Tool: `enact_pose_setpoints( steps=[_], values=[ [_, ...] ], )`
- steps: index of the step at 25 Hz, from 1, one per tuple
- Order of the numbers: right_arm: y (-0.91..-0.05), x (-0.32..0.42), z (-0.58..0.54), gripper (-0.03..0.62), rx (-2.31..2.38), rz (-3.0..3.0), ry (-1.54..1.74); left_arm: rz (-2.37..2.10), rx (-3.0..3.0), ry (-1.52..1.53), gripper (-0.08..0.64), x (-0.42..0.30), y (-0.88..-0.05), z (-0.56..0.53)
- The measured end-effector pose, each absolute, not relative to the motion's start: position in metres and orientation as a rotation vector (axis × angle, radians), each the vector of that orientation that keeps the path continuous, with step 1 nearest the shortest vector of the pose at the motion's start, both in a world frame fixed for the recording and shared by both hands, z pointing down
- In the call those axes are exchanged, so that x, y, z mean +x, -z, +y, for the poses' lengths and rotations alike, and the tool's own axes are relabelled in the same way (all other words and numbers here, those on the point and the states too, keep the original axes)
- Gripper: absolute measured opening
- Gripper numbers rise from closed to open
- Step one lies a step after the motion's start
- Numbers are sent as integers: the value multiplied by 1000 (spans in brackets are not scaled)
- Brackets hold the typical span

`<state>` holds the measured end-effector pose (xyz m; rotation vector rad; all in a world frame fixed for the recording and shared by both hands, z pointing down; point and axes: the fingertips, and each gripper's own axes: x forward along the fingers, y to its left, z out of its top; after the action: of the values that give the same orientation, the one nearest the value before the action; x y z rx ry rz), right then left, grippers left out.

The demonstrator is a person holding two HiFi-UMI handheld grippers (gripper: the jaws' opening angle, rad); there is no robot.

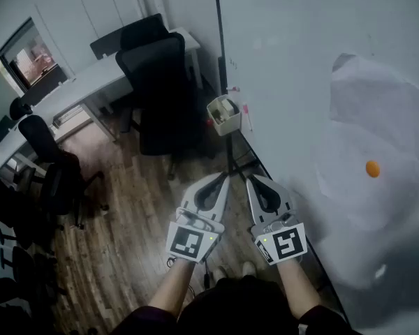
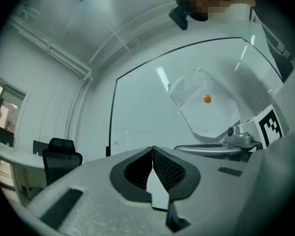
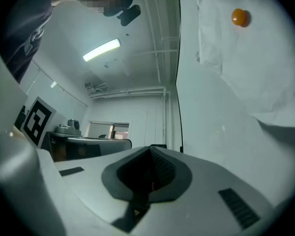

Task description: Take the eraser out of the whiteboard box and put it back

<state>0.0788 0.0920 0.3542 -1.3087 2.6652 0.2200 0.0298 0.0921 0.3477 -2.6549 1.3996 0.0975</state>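
While left gripper (image 1: pixel 225 178) and right gripper (image 1: pixel 251 179) hang closed, empty, eraser (image 1: pixel 228 107) sits in box (image 1: pixel 221 125), long axis seemingly upright.

Head view: from above, steeply down over the left gripper (image 1: pixel 225 176) and right gripper (image 1: pixel 251 179); floor (image 1: pixel 126 222) far below, whiteboard (image 1: pixel 300 47) at right.
Left gripper view: along its jaws, tilted slightly up, toward whiteboard and ceiling (image 2: pixel 64 23).
Right gripper view: same tilt, whiteboard near on its right.
Shared: orange magnet (image 1: pixel 372 168) on paper sheet (image 1: pixel 384 110), in all three.
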Motion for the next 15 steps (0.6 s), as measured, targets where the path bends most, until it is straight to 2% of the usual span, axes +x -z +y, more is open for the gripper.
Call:
enact_pose_setpoints(
  steps=[15],
  values=[
    [-353, 45, 101, 3, -1297, 2656, -204, 1404, -2665, -107, 5, -9, -352, 100]
  ],
)
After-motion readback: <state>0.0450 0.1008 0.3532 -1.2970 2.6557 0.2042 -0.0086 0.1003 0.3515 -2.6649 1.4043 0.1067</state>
